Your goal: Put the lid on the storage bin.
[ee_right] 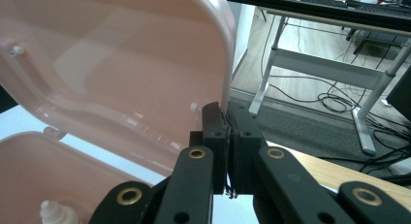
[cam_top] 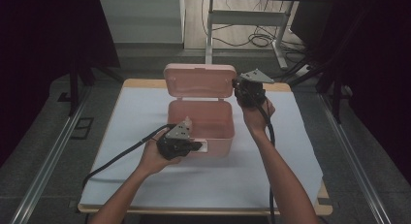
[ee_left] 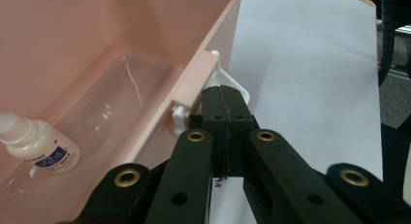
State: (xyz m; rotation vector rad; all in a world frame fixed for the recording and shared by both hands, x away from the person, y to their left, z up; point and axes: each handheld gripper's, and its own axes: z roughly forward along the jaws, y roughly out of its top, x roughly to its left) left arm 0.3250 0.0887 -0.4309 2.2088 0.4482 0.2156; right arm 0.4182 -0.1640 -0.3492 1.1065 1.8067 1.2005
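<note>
A pink plastic box (cam_top: 228,132) stands on the table with its lid (cam_top: 198,81) swung up at the back. Inside the box (ee_left: 97,49) lies a small white bottle (ee_left: 41,146) with a blue label; its cap (ee_right: 53,212) also peeks up in the right gripper view. My left gripper (cam_top: 198,146) is shut, its tips (ee_left: 225,95) touching the white latch (ee_left: 235,86) on the front wall. My right gripper (cam_top: 236,83) is shut, its tips (ee_right: 228,112) against the right edge of the raised lid (ee_right: 121,54). I cannot tell whether the rim sits between the jaws.
A white sheet (cam_top: 271,166) covers the wooden table (cam_top: 310,207), with free room around the box. Beyond the far edge stand a desk frame (cam_top: 242,20) and loose floor cables (cam_top: 261,40). Metal rails (cam_top: 43,166) run along both sides.
</note>
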